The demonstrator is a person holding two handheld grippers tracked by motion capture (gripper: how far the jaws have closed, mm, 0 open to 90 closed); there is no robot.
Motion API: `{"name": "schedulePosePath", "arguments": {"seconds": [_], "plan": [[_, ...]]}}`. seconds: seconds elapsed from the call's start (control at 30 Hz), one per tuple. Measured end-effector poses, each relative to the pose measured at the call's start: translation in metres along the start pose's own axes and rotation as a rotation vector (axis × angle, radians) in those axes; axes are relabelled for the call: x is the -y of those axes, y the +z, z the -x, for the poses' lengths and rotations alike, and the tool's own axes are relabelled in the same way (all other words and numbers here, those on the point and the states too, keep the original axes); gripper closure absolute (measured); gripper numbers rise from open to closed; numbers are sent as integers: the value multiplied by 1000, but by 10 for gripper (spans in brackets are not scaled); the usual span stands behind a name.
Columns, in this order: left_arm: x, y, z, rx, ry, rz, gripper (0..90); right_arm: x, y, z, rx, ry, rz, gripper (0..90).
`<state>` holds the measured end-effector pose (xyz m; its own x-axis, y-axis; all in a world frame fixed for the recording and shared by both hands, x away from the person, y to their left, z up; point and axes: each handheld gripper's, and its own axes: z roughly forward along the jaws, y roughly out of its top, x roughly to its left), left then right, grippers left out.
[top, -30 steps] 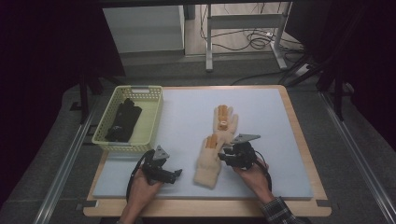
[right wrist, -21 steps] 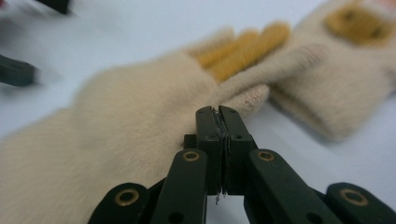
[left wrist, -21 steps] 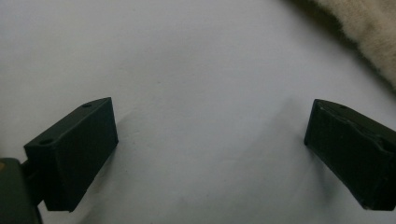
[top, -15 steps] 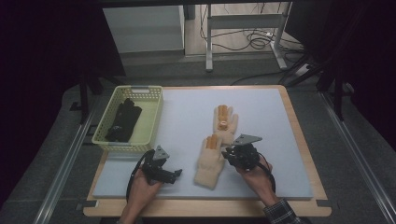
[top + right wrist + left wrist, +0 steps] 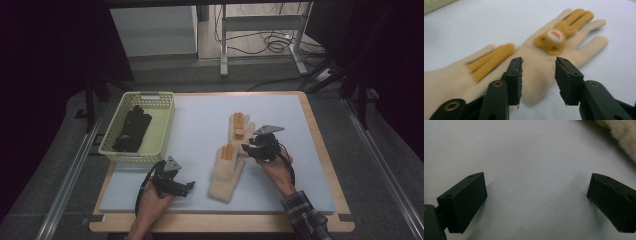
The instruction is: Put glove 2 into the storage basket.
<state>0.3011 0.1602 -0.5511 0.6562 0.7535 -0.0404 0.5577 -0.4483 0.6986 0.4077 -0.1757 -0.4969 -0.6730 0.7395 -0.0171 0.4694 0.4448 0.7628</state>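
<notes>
Two cream gloves lie on the bench [image 5: 310, 150], well right of the yellow basket [image 5: 162, 120] holding black gloves [image 5: 132, 127]. Left hand-held gripper [image 5: 187, 187] rests wide open on bare surface, gripping nothing. Near glove [image 5: 227, 172] lies beside the bear-patch glove [image 5: 554, 42], cuffs touching. Right hand-held gripper [image 5: 537, 80] has just been opening; its jaws stand half apart over the bear-patch glove's cuff, not pinching it. Probable step: approach to grasp. Next move calls for lowering, then closing on the cuff.
</notes>
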Motion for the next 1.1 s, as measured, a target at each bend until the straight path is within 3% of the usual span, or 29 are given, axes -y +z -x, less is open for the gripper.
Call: {"name": "schedulePosePath", "arguments": {"seconds": [0.13,0.4,0.53,0.63,0.77,1.1], "plan": [[0,0,0,0,0,0,29,-9,17,12,10,-22,-1,490],[0,0,0,2,1,-2,29,-18,50,22,-17,-91,-24,395],[0,0,0,1,2,-2,29,-21,63,26,-40,-110,-36,414],[0,0,0,1,2,-2,29,-20,69,26,-31,-137,-59,534],[0,0,0,1,2,-2,29,-22,67,31,-30,-87,-55,593],[0,0,0,1,2,-2,29,-34,53,53,53,-1,-15,600]]}}
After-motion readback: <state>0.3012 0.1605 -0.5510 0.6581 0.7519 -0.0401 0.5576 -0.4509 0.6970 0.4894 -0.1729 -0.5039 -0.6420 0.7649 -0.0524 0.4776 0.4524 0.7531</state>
